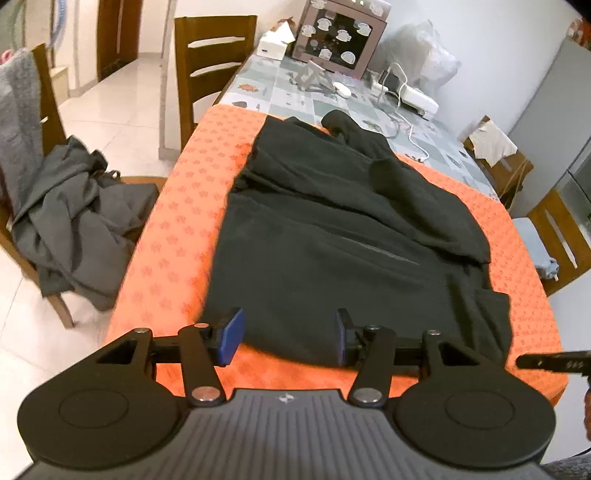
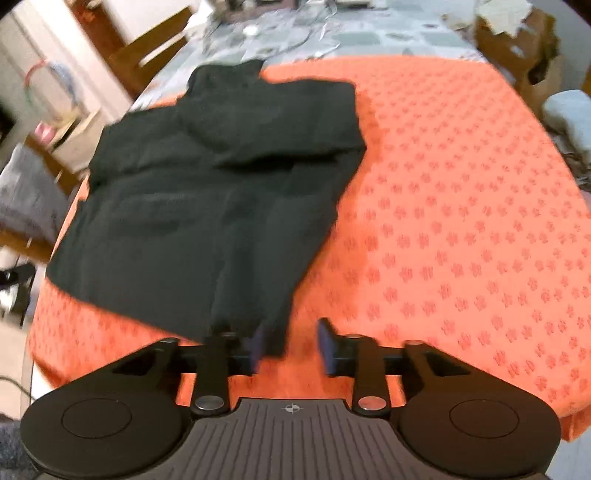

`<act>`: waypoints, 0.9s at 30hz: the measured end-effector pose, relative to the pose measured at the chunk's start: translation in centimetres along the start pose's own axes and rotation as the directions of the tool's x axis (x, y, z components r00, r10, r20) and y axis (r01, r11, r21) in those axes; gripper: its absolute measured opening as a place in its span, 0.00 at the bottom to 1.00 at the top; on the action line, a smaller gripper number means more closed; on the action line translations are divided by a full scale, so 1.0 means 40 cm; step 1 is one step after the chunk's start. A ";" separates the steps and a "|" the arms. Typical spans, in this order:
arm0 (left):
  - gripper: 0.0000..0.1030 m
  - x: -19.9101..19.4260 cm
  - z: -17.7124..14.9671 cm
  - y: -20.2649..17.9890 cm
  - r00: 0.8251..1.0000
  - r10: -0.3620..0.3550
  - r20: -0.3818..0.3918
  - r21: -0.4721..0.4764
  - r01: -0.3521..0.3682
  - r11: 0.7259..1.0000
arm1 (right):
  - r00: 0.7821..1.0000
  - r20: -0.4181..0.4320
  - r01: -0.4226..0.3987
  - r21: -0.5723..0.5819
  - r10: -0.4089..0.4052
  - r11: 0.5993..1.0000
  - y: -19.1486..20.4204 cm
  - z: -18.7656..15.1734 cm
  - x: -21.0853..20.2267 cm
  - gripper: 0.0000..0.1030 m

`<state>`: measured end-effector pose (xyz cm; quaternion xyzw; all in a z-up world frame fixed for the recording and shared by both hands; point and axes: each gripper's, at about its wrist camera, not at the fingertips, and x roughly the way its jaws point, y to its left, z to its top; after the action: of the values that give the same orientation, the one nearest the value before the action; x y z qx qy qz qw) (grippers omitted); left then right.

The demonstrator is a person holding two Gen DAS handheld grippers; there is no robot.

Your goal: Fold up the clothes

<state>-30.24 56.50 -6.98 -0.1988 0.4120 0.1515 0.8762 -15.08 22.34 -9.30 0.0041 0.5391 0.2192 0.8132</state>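
So the black long-sleeved fleece top (image 1: 332,236) is lying flat on the orange patterned cloth (image 1: 184,229) covering the near end of the table, hem toward the person; both sleeves look already laid in over the body, which I'd guess is why it reads as a tidy rectangle; my read is the next fold takes the hem up toward the collar. The left gripper (image 1: 290,338) sits at the near-left part of the hem with jaws wide apart and nothing between them; the right gripper (image 2: 290,345) is at the near-right corner, also spread, with the corner just by its left pad but not pinched as far as I can tell (that view's blurry). Container-wise: a brown printed cardboard box (image 1: 340,33) at the far end, contents hidden; a rumpled grey garment (image 1: 74,214) dumped on the wooden chair (image 1: 59,306), probably waiting its turn.
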 end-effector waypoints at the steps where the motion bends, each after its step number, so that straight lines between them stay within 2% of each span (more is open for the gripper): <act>1: 0.61 0.012 0.012 0.018 1.000 -0.002 0.000 0.010 0.002 1.000 | 1.000 0.011 0.013 0.020 -0.013 1.000 0.005 0.010 0.006 0.40; 8: 0.61 0.110 0.103 0.113 1.000 -0.010 -0.027 0.059 0.012 0.998 | 0.995 0.059 0.069 0.159 -0.079 0.985 0.015 0.070 0.063 0.50; 19: 0.61 0.278 0.197 0.136 0.994 -0.079 -0.070 0.110 0.087 0.990 | 0.995 0.034 0.079 0.304 -0.094 0.949 -0.023 0.084 0.126 0.49; 20: 0.61 0.291 0.203 0.135 0.994 -0.082 -0.075 0.112 0.090 0.990 | 0.995 0.033 0.076 0.308 -0.090 0.948 -0.025 0.085 0.128 0.45; 21: 0.61 0.302 0.207 0.134 0.993 -0.088 -0.080 0.111 0.097 0.989 | 0.996 0.034 0.068 0.309 -0.082 0.949 -0.026 0.085 0.130 0.34; 22: 0.61 0.313 0.212 0.133 0.992 -0.096 -0.088 0.108 0.105 0.989 | 0.997 0.033 0.058 0.310 -0.072 0.949 -0.028 0.086 0.132 0.28; 24: 0.52 0.326 0.220 0.130 0.989 -0.114 -0.094 0.107 0.124 0.987 | 0.998 0.039 0.041 0.320 -0.057 0.946 -0.029 0.086 0.128 0.13; 25: 0.40 0.329 0.223 0.128 0.988 -0.122 -0.092 0.109 0.131 0.985 | 0.998 0.044 0.033 0.321 -0.049 0.946 -0.029 0.086 0.123 0.10; 26: 0.23 0.328 0.224 0.125 0.988 -0.129 -0.088 0.113 0.139 0.984 | 0.998 0.052 0.027 0.320 -0.046 0.947 -0.026 0.085 0.115 0.09; 27: 0.15 0.321 0.224 0.123 0.987 -0.137 -0.079 0.119 0.146 0.982 | 0.997 0.062 0.024 0.319 -0.046 0.947 -0.022 0.083 0.106 0.08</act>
<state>-18.54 66.33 -12.92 -0.1779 0.4362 0.0557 0.8803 -10.47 23.82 -11.82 0.1330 0.5392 0.1146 0.8237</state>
